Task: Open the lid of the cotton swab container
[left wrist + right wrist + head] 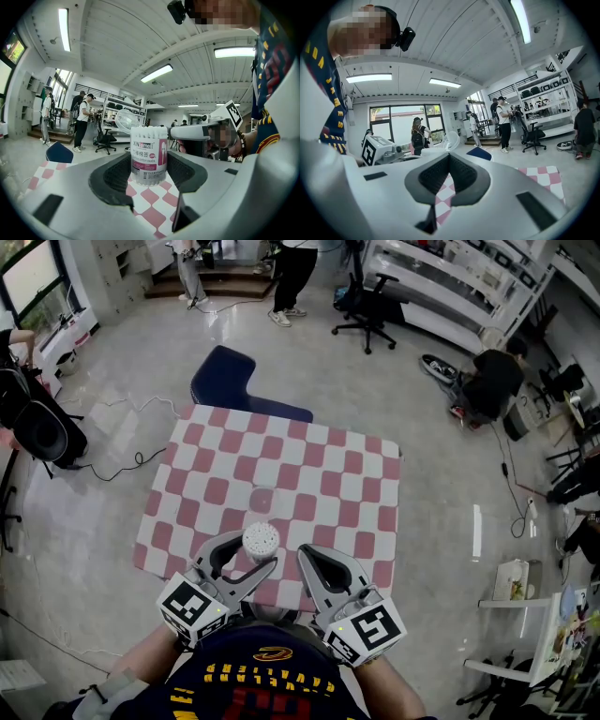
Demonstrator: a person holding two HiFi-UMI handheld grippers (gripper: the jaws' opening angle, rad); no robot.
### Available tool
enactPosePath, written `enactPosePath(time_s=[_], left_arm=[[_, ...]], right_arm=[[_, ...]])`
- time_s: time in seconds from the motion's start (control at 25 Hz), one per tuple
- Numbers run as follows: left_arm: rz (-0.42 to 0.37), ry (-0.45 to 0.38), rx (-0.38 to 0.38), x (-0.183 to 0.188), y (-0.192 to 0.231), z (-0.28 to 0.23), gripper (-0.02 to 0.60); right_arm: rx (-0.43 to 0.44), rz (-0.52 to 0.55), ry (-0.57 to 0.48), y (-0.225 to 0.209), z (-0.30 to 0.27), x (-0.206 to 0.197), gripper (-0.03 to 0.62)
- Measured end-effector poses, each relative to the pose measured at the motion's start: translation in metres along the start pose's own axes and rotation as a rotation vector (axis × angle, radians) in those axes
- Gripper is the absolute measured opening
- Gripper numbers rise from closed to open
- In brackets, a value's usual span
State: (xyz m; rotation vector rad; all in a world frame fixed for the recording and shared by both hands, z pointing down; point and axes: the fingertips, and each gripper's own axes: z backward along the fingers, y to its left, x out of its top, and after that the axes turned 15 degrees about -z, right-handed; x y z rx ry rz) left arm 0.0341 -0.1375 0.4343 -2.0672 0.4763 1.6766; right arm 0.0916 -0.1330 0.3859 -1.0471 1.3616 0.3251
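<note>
Head view: cotton swab container (261, 538) upright, lower centre of checkered tabletop (281, 465), between left tongs (258, 554); right tongs (306, 552) just beside. Left gripper view: tongs grasping container. Right gripper view: tongs clenched, empty.

cotton swab container (149, 157) brand: "XINlemei", across the top of its label
Label, lower lines: Chinese characters ending 棉签, then small "cotton swabs" (the finer print below is too small to read)
shirt (272, 679) print: yellow letters, apparently "CLEVELAND"
</note>
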Motion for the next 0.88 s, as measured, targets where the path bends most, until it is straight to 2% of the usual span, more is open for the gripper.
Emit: enactPosePath(time_s=[0.68,0.88], left_arm=[[-0.012,0.0,0.0,0.006,0.0,0.001,0.244],[-0.081,-0.05,0.011,0.029,0.02,-0.012,0.244]], right_arm=[[-0.002,-0.004,0.001,0.0,0.003,0.002,0.011],[0.0,0.041,-0.057,-0.007,0.0,0.026,0.011]])
